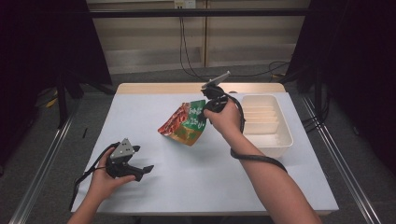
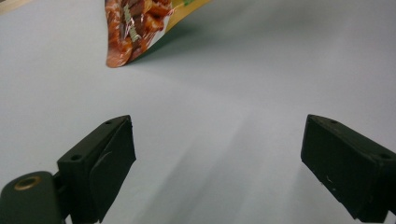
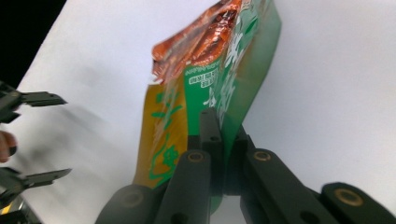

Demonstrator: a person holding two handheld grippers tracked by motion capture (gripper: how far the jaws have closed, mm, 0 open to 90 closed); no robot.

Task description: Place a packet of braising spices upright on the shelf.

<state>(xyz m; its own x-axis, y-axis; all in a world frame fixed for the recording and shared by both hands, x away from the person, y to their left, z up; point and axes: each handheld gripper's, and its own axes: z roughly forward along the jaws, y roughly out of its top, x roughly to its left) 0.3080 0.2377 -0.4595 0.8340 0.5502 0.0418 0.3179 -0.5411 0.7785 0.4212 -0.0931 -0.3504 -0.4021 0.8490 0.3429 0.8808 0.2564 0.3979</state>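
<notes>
Dark curtains and a pale wall panel back the scene; a light blue-grey tabletop [image 1: 140,116] carries the work. At its right side sits a white ribbed tray [image 1: 266,122], with no items visible inside. Left of the tray, a snack pouch [image 1: 184,123] printed in green, orange and red hangs tilted, its lower corner at or just above the surface. The right gripper [image 3: 223,135] pinches the pouch's green edge, fingers pressed together on the film. The left gripper [image 1: 142,171] rests near the front left, well apart from the pouch, fingers spread with nothing between them. Risk: the grip holds only a thin edge, so the glossy film could slip free or the pouch could swing and catch the tray rim.
</notes>
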